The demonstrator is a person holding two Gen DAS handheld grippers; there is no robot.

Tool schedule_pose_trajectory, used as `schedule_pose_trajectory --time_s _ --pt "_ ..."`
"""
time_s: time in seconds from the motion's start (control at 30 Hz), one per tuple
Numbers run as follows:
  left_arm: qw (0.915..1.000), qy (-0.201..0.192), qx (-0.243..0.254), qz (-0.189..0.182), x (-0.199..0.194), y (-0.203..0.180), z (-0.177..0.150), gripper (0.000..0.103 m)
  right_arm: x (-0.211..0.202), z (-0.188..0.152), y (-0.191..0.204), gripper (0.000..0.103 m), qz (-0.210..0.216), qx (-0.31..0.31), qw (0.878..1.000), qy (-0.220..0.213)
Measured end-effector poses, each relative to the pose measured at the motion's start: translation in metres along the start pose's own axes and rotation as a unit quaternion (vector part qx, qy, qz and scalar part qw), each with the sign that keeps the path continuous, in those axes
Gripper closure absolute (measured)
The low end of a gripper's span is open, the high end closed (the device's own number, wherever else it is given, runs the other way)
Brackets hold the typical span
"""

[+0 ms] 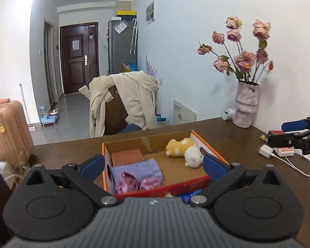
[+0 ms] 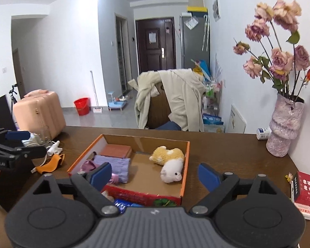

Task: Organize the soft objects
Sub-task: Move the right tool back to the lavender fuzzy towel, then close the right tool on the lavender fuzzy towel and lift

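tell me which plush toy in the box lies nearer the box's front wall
The white plush. It lies closer to the red front wall of the box than the yellow plush touching it behind.

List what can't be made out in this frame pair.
- Blue packet, right wrist view: mostly hidden behind the right tongs' body.
- Pink satin item, left wrist view: blurred, identity unclear.
- Red box, right wrist view: label too small to read.
- Box front wall, left wrist view: covered by the left tongs.
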State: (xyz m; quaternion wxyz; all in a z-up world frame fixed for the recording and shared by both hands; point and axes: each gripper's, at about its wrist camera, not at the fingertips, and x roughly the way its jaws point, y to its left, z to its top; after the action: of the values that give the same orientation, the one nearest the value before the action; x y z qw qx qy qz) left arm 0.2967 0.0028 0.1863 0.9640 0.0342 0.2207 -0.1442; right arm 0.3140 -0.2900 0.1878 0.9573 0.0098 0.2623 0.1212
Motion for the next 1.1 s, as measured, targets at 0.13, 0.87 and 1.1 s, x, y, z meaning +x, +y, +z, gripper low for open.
schedule_pose_trajectory --time_s 0.13,0.87,1.1 --pt "0.9996 -0.021 0.017 0.002 -0.029 -0.008 -0.034 0.0 -0.024 -0.033 0.016 0.006 0.005 -0.003 1.0 -0.021" --pt "0.9956 0.019 -0.049 -0.077 -0.041 0.02 -0.189 0.0 -0.044 -0.226 0.11 0.009 -0.017 0.004 1.0 -0.021" --pt "0.9787 0.056 -0.12 -0.157 0.03 0.014 -0.172 0.007 -0.005 -0.226 0.115 0.045 -0.019 0.019 1.0 0.01"
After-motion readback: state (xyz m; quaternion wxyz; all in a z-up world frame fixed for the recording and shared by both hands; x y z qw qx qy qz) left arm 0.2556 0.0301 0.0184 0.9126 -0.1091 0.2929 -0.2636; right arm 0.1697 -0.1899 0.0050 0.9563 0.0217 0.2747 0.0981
